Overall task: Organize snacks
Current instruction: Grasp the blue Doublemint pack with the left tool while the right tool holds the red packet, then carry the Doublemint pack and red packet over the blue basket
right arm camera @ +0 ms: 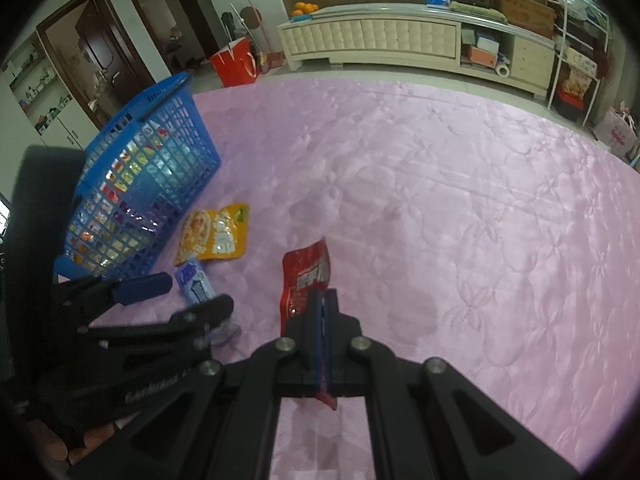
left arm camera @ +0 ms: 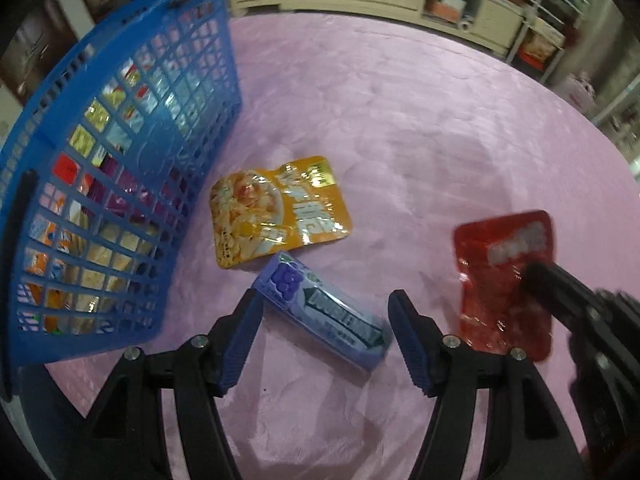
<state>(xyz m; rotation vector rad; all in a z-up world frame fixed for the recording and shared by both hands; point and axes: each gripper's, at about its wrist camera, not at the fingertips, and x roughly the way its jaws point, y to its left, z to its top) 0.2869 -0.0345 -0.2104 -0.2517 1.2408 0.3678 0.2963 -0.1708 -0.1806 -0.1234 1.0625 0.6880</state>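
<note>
A: Left wrist view, progress?
B: Several packets are seen through the mesh of the blue basket, so part of the sorting is judged done. Three snacks are left outside on the pink quilted surface: the orange pouch just beside the basket, the purple gum pack near it, and the red pouch off to the right.
A: Left claw?
B: The left claw is spread wide, nothing gripped; the gum pack is framed between its pads. That pack is judged the next pickup.
A: Right wrist view?
B: The right claw is clenched on the red pouch, pinched by its lower part; its top edge is curled upward. Whether it is lifted clear of the surface cannot be told. The basket is seen well apart, to the left.
A: Remaining?
B: Three items are judged left to be binned: one in hand, one lined up, the orange pouch untouched.
</note>
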